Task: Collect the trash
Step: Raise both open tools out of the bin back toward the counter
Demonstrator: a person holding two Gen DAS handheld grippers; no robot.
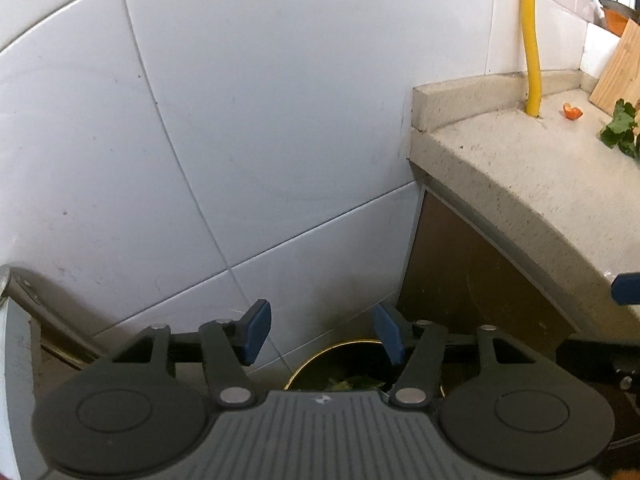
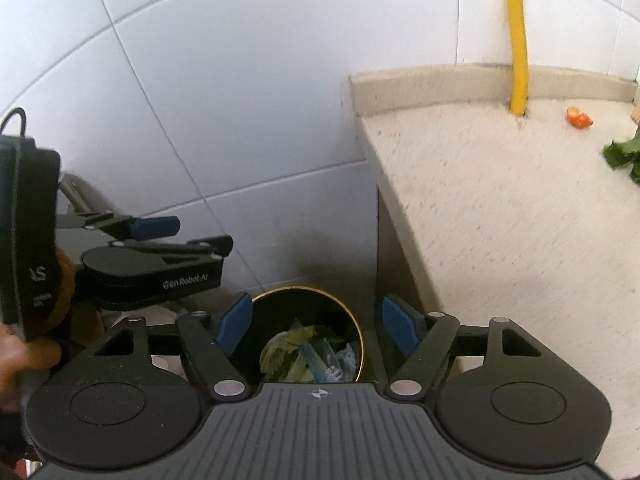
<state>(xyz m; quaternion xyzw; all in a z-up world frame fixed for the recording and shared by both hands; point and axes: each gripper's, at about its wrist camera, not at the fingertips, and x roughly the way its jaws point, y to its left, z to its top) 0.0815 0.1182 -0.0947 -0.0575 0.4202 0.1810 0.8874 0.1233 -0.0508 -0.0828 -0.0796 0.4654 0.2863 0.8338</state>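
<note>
A round black trash bin (image 2: 357, 334) with a gold rim stands on the floor in the corner between the tiled wall and the counter. Wilted green leaves (image 2: 286, 346) and clear plastic wrap (image 2: 332, 360) lie inside it. My right gripper (image 2: 318, 322) hangs open above the bin's mouth, with nothing between its blue pads. My left gripper (image 1: 322, 332) is also open and empty, over the bin's rim (image 1: 316, 354), to the left of the right one. On the counter lie an orange peel (image 2: 579, 117) and a green leaf scrap (image 2: 626, 154).
The speckled stone counter (image 1: 520, 184) runs along the right, above a brown cabinet front (image 1: 460, 280). A yellow pipe (image 1: 531, 40) rises from its back corner. A wooden cutting board (image 1: 620, 68) leans at the far right. White wall tiles (image 1: 240, 120) fill the left.
</note>
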